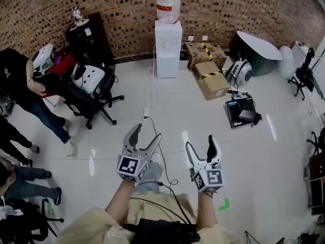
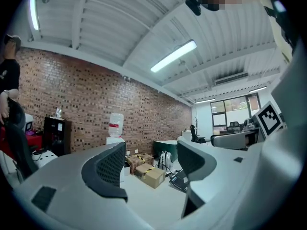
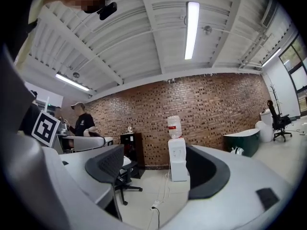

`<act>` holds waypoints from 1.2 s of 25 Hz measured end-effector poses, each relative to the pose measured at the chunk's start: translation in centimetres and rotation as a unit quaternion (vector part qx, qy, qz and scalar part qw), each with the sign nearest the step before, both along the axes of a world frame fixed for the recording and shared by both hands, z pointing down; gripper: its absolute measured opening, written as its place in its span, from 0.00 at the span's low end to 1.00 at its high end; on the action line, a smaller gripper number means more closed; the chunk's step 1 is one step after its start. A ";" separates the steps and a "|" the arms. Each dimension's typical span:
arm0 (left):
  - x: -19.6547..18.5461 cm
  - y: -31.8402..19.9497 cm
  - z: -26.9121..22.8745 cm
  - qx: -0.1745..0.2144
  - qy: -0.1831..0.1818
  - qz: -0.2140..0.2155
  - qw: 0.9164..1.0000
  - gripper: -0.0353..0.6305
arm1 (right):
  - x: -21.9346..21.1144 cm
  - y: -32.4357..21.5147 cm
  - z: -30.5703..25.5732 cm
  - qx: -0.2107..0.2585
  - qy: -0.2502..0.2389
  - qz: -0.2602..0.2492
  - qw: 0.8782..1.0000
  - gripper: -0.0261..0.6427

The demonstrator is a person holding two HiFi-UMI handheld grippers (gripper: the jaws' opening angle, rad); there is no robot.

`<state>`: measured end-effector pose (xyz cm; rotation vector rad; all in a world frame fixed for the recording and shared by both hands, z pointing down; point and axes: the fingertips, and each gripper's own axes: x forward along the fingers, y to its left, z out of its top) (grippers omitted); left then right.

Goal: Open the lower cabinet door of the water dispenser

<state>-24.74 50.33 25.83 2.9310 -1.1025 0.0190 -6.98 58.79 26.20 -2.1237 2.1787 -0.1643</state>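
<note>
Two empty grippers, the left gripper point(image 1: 146, 133) and the right gripper point(image 1: 201, 143), hover over the floor point(image 1: 203, 116) with jaws released and spread. At 12 o'clock, well apart, the water dispenser point(image 1: 168, 47) stands against the brick wall point(image 1: 127, 9), its lower cabinet door point(image 1: 167, 65) closed.

The water dispenser point(image 1: 167, 49) stands far off at top centre of your head view, and its lower cabinet door point(image 1: 167, 66) is too small there to show you a handle or seam. In your left gripper view, one jaw of the left gripper point(image 2: 151, 153) covers the dispenser's body, so only the bottle and top show. In your right gripper view, a jaw of the right gripper point(image 3: 154, 157) hides part of the office chair point(image 3: 125, 178). At far left of the head view, a person point(image 1: 20, 83) is cut off by the frame edge.
</note>
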 end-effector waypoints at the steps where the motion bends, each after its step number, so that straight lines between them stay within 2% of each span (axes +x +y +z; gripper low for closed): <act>1: 0.5 -1.2 0.4 -0.001 0.001 0.003 1.000 0.55 | 0.4 -1.1 0.3 -0.004 0.001 0.002 1.000 0.66; 6: 2.4 -9.4 1.5 -0.010 0.012 0.012 1.000 0.55 | 2.2 -9.1 0.0 -0.010 0.015 0.012 1.000 0.66; 10: 3.2 -16.5 0.3 -0.006 0.016 0.010 1.000 0.55 | 2.5 -17.0 -1.1 -0.009 0.025 0.003 1.000 0.66; 13: 3.2 -22.2 0.4 0.003 0.026 0.003 1.000 0.55 | 2.3 -23.0 -1.5 -0.008 0.031 -0.013 0.999 0.66; 17: 2.4 -27.8 0.5 -0.007 0.038 -0.011 0.999 0.54 | 0.5 -28.5 -1.4 -0.009 0.042 -0.044 0.998 0.66; 20: 2.5 -30.6 1.5 -0.027 0.038 -0.016 0.999 0.54 | 0.0 -30.9 -0.3 -0.021 0.042 -0.054 0.997 0.66; 24: 3.3 -32.6 2.9 -0.045 0.023 -0.015 0.999 0.54 | 1.3 -34.0 0.7 -0.043 0.032 -0.053 0.997 0.66; 30: 5.0 -37.9 3.3 -0.037 0.021 -0.041 0.998 0.54 | 3.8 -41.5 1.0 -0.034 0.025 -0.078 0.996 0.66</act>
